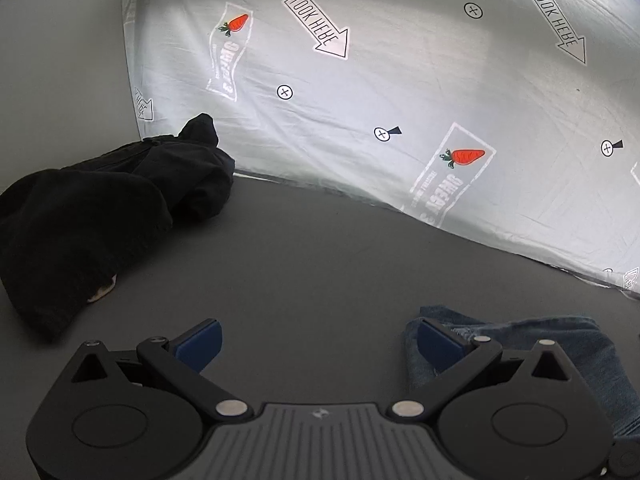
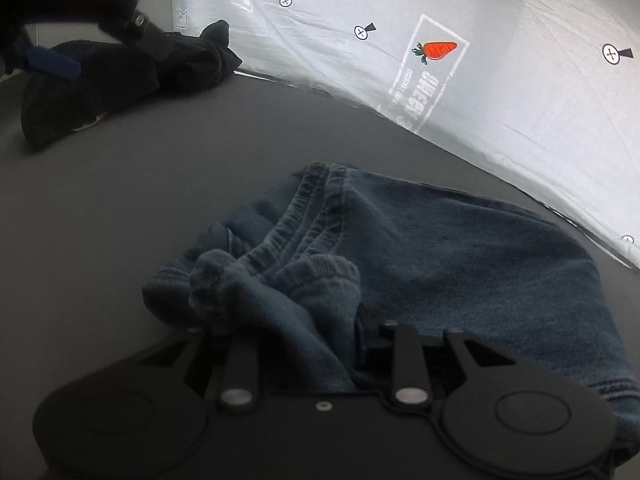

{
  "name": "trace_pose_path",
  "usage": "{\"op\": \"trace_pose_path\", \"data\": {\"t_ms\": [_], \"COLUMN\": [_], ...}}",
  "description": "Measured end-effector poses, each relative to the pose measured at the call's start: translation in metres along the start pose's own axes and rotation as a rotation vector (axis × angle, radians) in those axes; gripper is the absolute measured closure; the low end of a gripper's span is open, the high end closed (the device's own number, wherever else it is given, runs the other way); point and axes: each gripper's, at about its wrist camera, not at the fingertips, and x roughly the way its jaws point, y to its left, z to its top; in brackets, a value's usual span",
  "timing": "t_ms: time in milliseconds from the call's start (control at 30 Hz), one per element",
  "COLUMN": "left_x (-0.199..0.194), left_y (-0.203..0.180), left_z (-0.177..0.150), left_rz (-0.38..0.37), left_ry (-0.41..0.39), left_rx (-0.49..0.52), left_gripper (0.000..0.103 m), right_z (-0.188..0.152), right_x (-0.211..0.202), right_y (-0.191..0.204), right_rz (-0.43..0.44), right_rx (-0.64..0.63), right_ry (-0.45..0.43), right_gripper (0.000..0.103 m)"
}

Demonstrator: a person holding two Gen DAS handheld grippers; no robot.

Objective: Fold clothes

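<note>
Blue jeans [image 2: 440, 240] lie bunched on the dark grey table [image 2: 160, 184]. My right gripper [image 2: 296, 328] is shut on a fold of the jeans; its fingertips are hidden under the denim. My left gripper [image 1: 318, 344] is open and empty, low over the table, with blue pads [image 1: 200, 344]. A corner of the jeans [image 1: 560, 344] lies just right of its right finger. The left gripper also shows at the top left of the right wrist view [image 2: 52, 62].
A crumpled black garment [image 1: 100, 208] lies at the table's far left, also in the right wrist view [image 2: 120, 76]. A light printed sheet [image 1: 400, 80] with carrots and arrows hangs behind the table. A grey wall [image 1: 60, 60] stands at left.
</note>
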Motion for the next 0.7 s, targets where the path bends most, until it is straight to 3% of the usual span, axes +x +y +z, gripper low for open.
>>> {"op": "trace_pose_path", "data": {"t_ms": [100, 167, 200, 300, 367, 433, 567, 700], "left_x": [0.000, 0.003, 0.004, 0.007, 0.010, 0.013, 0.020, 0.033], "left_y": [-0.007, -0.019, -0.028, -0.053, -0.071, -0.090, -0.125, -0.149], "left_z": [-0.010, -0.009, -0.008, -0.005, -0.006, -0.008, -0.020, -0.039], "left_rz": [-0.038, -0.071, -0.089, -0.145, -0.187, -0.225, -0.271, -0.267], "left_ry": [0.035, 0.047, 0.045, 0.038, 0.045, 0.056, 0.078, 0.116], "left_rx": [0.018, 0.042, 0.062, 0.123, 0.160, 0.200, 0.299, 0.398], "left_gripper": [0.000, 0.000, 0.000, 0.000, 0.000, 0.000, 0.000, 0.000], "right_z": [0.010, 0.015, 0.014, 0.001, -0.010, -0.019, -0.047, -0.075], "right_x": [-0.025, -0.043, -0.052, -0.087, -0.107, -0.115, -0.107, -0.089], "right_y": [-0.012, -0.022, -0.025, -0.036, -0.049, -0.062, -0.077, -0.069], "right_rz": [0.074, 0.080, 0.065, -0.023, -0.074, -0.150, -0.281, -0.375], "right_rx": [0.145, 0.188, 0.178, 0.135, 0.131, 0.133, 0.076, -0.168], "right_ry": [-0.040, -0.083, -0.101, -0.165, -0.189, -0.176, -0.066, 0.033], "right_gripper": [0.050, 0.048, 0.048, 0.031, 0.030, 0.029, 0.028, 0.029]}}
